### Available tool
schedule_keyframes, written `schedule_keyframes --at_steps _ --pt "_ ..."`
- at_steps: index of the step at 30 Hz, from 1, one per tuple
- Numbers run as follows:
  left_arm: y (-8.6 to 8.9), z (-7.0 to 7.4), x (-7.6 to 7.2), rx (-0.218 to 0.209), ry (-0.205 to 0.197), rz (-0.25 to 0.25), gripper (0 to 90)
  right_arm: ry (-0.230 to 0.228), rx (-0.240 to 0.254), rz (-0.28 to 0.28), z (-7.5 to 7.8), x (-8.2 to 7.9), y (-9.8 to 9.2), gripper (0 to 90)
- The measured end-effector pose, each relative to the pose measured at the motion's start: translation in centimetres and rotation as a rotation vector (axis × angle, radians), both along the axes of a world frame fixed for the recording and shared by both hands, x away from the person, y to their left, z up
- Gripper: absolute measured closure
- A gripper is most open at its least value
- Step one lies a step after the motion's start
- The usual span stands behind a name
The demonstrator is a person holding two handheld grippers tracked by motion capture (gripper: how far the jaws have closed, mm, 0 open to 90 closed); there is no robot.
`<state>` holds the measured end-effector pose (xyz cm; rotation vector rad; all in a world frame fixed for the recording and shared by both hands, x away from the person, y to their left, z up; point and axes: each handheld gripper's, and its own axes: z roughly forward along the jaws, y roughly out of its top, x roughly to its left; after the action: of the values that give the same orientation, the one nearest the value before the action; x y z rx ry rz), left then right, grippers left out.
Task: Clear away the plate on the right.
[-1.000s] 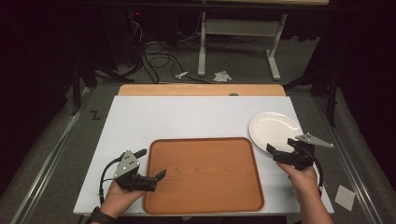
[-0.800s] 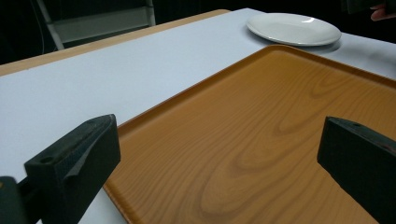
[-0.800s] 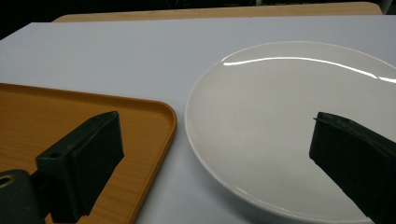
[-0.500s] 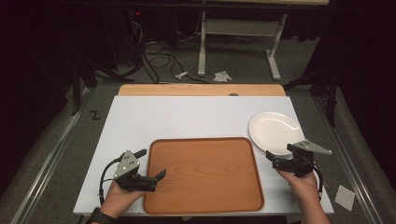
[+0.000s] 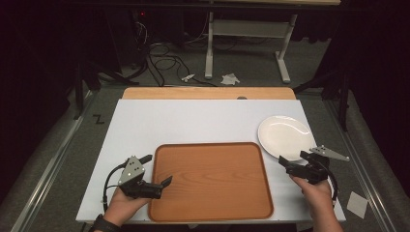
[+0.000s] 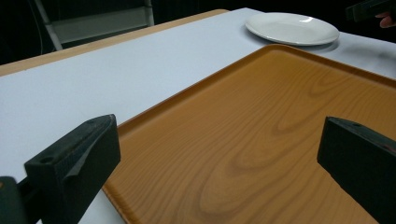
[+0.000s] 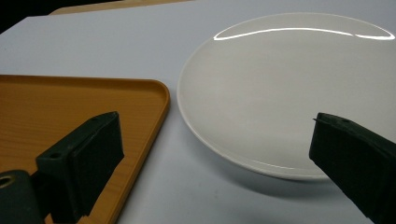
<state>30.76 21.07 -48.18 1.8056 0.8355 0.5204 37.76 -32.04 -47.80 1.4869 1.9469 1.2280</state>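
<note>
An empty wood-grain orange tray (image 5: 210, 179) lies at the table's near middle. A white plate (image 5: 285, 137), also empty, rests to its far right. My left gripper (image 5: 155, 170) is open at the tray's near-left corner; in the left gripper view its jaws (image 6: 219, 154) straddle the tray's rim (image 6: 154, 109), with the plate (image 6: 292, 28) far off. My right gripper (image 5: 294, 159) is open just short of the plate's near edge. In the right gripper view its jaws (image 7: 215, 149) frame the plate (image 7: 280, 84) and the tray's corner (image 7: 140, 93), holding nothing.
The white table top (image 5: 193, 121) has a wooden strip (image 5: 208, 93) along its far edge. Beyond it are cables (image 5: 159, 58), a desk frame (image 5: 246, 29) and paper scraps on the floor. The right hand's gripper (image 6: 369, 8) shows far off in the left gripper view.
My right gripper has drawn back a little toward the table's near edge, away from the plate. The left gripper, tray and plate have stayed put.
</note>
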Motion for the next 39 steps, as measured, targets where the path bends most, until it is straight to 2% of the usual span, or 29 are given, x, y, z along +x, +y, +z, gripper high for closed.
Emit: schedule_keyframes --at_steps 2,4,9,10,14,22,23,24,26,28,30,31,35,39 --pt "0.0 0.0 -0.1 -0.004 -0.003 0.0 0.2 0.01 0.016 -0.013 -0.1 0.1 -0.4 4.4" --pt "0.0 0.0 -0.1 -0.002 -0.002 0.0 0.2 0.028 0.057 -0.032 -0.2 0.2 -1.1 5.2" --pt "0.0 0.0 0.0 0.007 0.0 0.0 0.2 0.045 0.088 -0.057 -0.5 0.3 -2.0 5.6" --pt "-0.1 0.0 -0.1 0.011 0.001 -0.005 0.1 0.058 0.11 -0.07 -0.6 0.4 -2.4 6.0" --pt "-0.2 -0.1 0.0 0.012 0.004 -0.007 0.2 0.067 0.119 -0.081 -0.7 0.5 -2.8 6.7" --pt "0.0 -0.1 -0.1 0.011 0.0 -0.001 0.2 0.081 0.174 -0.121 -0.9 0.7 -4.0 9.5" --pt "0.1 -0.1 -0.2 0.009 -0.002 0.002 0.2 0.086 0.191 -0.129 -1.0 0.7 -4.1 10.0" --pt "0.2 -0.1 -0.3 0.006 -0.004 0.006 0.2 0.093 0.231 -0.145 -1.1 0.7 -4.5 11.0" --pt "0.5 -0.1 -0.4 0.0 0.0 0.008 0.2 0.097 0.246 -0.159 -1.1 0.6 -4.6 12.0" --pt "0.7 -0.2 -0.6 -0.001 0.005 0.011 0.2 0.095 0.263 -0.202 -1.1 0.6 -4.9 16.3" --pt "0.8 -0.2 -0.6 -0.002 0.007 0.012 0.2 0.097 0.281 -0.211 -1.1 0.6 -5.0 16.4" --pt "0.9 -0.2 -0.7 -0.003 0.007 0.013 0.2 0.103 0.298 -0.213 -1.1 0.7 -5.0 16.5" --pt "0.9 -0.1 -0.8 -0.002 0.002 0.009 0.2 0.141 0.307 -0.211 -1.4 1.0 -5.1 16.5" --pt "0.8 -0.2 -0.7 0.003 0.002 0.003 0.2 0.187 0.349 -0.236 -1.6 1.1 -5.3 16.7"
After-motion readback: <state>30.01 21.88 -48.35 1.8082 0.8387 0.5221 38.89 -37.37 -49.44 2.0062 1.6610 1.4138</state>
